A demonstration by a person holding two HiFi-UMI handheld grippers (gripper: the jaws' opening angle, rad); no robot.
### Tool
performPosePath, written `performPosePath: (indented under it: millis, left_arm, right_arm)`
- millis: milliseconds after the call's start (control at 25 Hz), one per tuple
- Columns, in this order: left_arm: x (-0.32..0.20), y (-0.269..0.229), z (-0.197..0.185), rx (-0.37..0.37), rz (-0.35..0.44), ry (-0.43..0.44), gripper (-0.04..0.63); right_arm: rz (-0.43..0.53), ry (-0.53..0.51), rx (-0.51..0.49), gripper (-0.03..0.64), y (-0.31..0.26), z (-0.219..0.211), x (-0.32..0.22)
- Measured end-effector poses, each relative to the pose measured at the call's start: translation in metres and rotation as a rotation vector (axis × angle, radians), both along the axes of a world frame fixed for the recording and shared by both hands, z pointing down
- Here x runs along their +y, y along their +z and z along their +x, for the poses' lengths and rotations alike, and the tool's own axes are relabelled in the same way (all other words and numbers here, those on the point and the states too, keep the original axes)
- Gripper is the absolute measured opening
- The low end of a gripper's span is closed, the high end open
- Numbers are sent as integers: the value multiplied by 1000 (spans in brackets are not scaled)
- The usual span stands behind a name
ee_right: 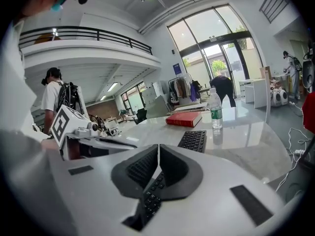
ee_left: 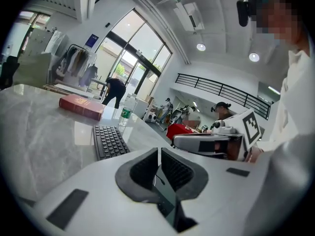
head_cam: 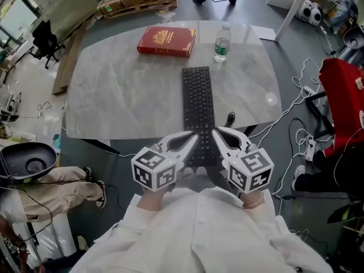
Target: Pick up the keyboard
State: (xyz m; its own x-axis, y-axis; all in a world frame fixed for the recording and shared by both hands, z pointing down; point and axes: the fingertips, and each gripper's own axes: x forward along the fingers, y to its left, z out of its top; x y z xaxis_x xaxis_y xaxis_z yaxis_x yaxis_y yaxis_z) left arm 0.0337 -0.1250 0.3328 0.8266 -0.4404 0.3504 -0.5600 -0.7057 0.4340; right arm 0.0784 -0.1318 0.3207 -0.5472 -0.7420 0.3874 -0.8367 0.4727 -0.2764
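A black keyboard [head_cam: 198, 98] lies lengthwise on the marble table [head_cam: 125, 90], its near end reaching past the table's front edge toward me. My left gripper [head_cam: 195, 136] and right gripper [head_cam: 216, 132] hover over that near end, tips angled toward each other. In the left gripper view the left gripper [ee_left: 159, 154] is shut, pads together, with the keyboard [ee_left: 109, 140] ahead and beneath. In the right gripper view the right gripper [ee_right: 158, 147] is also shut, and keys of the keyboard [ee_right: 195, 140] show under it. Nothing sits between either pair of pads.
A red book [head_cam: 166, 41] and a water bottle [head_cam: 222, 42] stand at the table's far side. A small black object [head_cam: 230, 118] sits near the front edge, right of the keyboard. Cables and a red seat [head_cam: 341, 95] lie on the floor at right.
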Motion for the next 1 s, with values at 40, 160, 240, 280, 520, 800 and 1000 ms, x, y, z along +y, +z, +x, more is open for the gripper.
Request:
performPosePath:
  millis: [40, 160, 240, 280, 520, 800, 1000]
  left_arm:
    - [-1, 1, -2, -2, 0, -9, 29]
    - [-4, 6, -9, -17, -2, -26, 30]
    - [-2, 11, -10, -17, -16, -19, 31]
    - [-1, 14, -9, -16, -23, -14, 30]
    - [3, 28, -10, -20, -62, 17, 29]
    - [8, 53, -14, -14, -137, 19, 31]
    - [12, 71, -16, -7, -183, -12, 31]
  right_arm:
    - [-6, -1, -1, 32, 1, -1, 1]
    - [-18, -8, -1, 34, 6, -6, 3]
    - [-25, -11, 0, 32, 9, -7, 5]
    - [-30, -11, 0, 32, 11, -7, 6]
    - [-60, -6, 7, 32, 24, -5, 7]
    - [-111, -11, 10, 32, 45, -7, 10]
    - [-130, -22, 13, 34, 59, -9, 9]
